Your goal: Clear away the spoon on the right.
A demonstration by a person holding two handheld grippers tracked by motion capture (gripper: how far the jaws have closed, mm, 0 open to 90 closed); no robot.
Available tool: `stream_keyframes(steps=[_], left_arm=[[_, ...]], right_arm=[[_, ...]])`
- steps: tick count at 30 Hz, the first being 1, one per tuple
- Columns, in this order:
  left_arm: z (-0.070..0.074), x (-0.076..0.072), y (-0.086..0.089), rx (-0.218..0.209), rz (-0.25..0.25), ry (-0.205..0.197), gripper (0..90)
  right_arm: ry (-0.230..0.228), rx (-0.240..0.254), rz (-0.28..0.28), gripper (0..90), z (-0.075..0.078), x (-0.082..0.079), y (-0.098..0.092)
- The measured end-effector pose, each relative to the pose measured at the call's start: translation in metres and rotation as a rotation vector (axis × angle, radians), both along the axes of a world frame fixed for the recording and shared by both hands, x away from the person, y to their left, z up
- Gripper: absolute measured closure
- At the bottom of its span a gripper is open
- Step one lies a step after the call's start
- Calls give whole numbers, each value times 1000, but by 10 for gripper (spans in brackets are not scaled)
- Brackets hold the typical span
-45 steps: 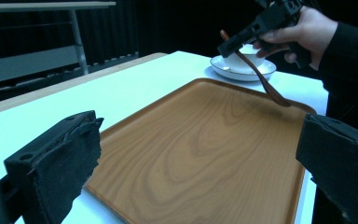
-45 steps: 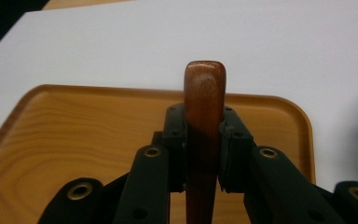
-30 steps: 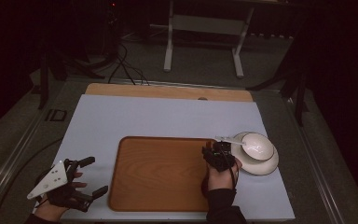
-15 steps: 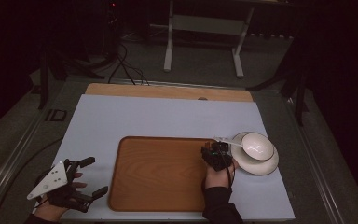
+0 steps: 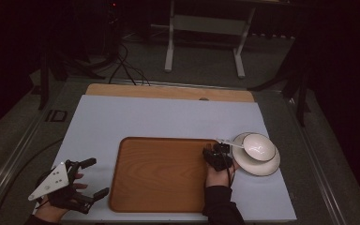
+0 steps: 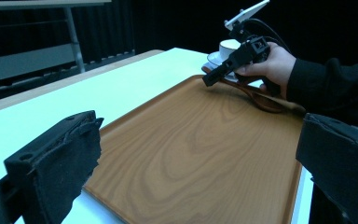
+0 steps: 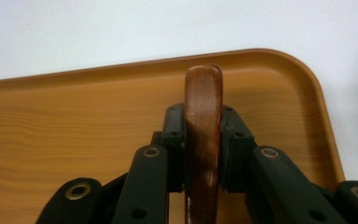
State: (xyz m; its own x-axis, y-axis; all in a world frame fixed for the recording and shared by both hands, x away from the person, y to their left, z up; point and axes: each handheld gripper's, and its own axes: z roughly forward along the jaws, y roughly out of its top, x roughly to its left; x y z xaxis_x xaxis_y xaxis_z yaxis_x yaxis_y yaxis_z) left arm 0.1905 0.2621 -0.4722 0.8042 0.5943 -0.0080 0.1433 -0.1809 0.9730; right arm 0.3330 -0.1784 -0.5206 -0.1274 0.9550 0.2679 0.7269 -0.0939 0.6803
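Gripping a wooden spoon (image 7: pixel 203 140), right tool (image 7: pixel 203 135), spoon's bowl cut off below.

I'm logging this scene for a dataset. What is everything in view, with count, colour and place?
tray: 1, brown wood-grain, on the mat, near the front
mat: 1, pale, covering the table
spoon: 1, dark brown wood, clamped in the right gripper over the tray's right edge
cup: 1, white, on the saucer
saucer: 1, white, right of the tray
left gripper: 1, black, open, left of the tray
right gripper: 1, black, shut on the spoon
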Motion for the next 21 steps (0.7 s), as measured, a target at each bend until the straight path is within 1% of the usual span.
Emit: stream_keyframes(steps=[6,10,19,21], left_arm=[[0,0,0,-1,1,1,0],[0,0,0,1,0,0,0],[0,0,0,1,2,-1,0],[0,0,0,1,1,-2,0]], right_arm=[[7,-21,-12,738,-5,2,-1],[16,-20,-11,713,-6,4,-2],[22,-33,-4,673,-2,4,-4],[23,-23,1,663,1,4,-5]])
